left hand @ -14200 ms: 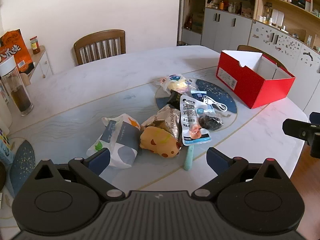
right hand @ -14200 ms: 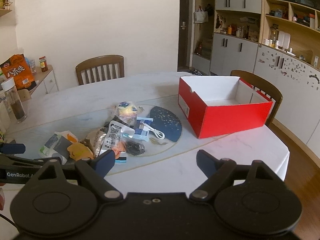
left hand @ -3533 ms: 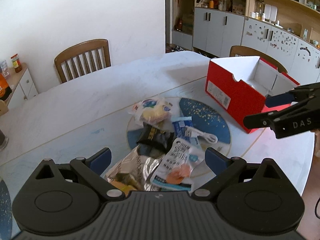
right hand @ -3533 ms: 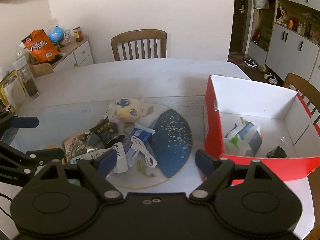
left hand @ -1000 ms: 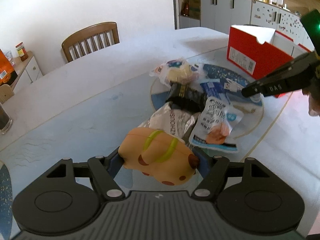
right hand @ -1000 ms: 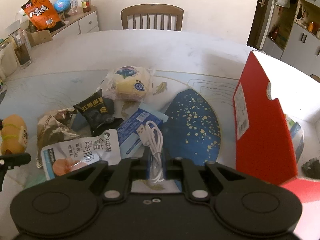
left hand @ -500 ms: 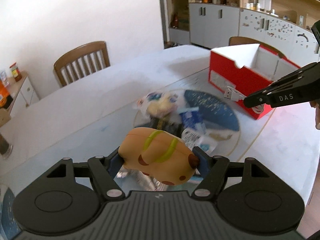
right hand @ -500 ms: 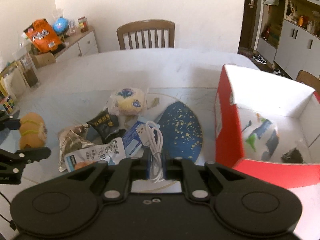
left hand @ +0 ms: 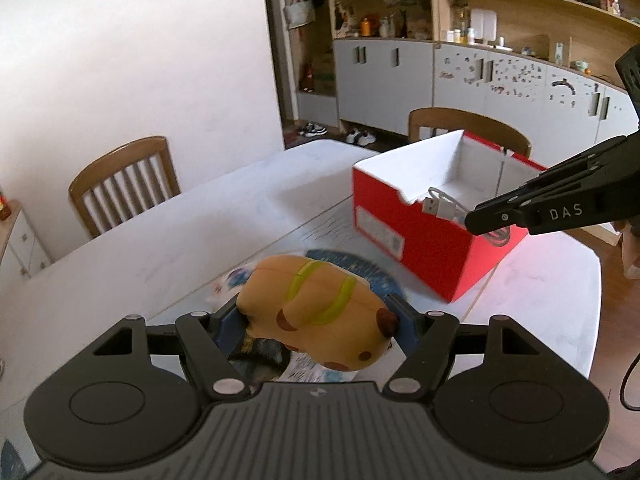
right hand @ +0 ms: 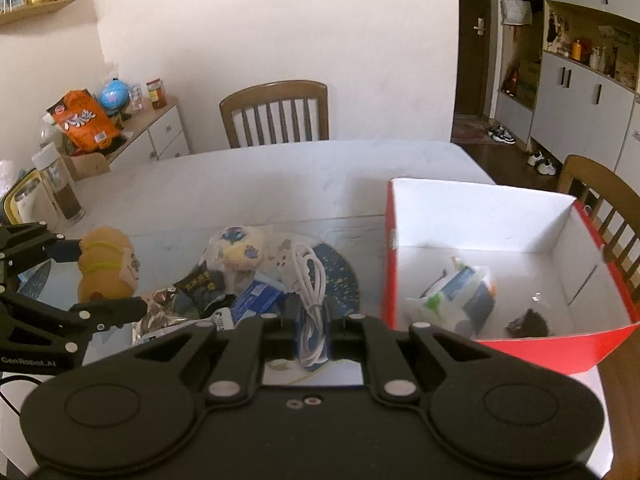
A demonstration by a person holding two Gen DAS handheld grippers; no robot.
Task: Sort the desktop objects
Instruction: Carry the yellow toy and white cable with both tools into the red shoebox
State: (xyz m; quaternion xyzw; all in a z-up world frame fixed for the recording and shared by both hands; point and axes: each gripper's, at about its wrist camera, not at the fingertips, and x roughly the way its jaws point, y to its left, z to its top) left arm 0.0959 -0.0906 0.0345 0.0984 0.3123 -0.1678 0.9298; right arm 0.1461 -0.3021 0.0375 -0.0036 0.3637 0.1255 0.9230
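My left gripper (left hand: 316, 320) is shut on an orange spotted toy (left hand: 320, 316) with green stripes, held in the air above the table; the same toy (right hand: 106, 266) shows at the left of the right wrist view. My right gripper (right hand: 314, 330) is shut on a coiled white USB cable (right hand: 306, 280), also lifted; in the left wrist view that cable (left hand: 444, 206) hangs in front of the red box (left hand: 424, 236). The red box (right hand: 532, 348) is open and holds a white-blue bag (right hand: 456, 300) and a small dark item (right hand: 528, 324).
Snack packets remain on the blue round mat (right hand: 340, 276): a yellow-blue bun pack (right hand: 240, 250), a black packet (right hand: 200, 284), a blue packet (right hand: 256, 298). Wooden chairs (right hand: 276, 114) stand behind the table. A glass bottle (right hand: 60, 192) sits at far left.
Both grippers have risen from the table with their loads. The toy and the cable have come up and moved nearer the red box, whose inside now shows.
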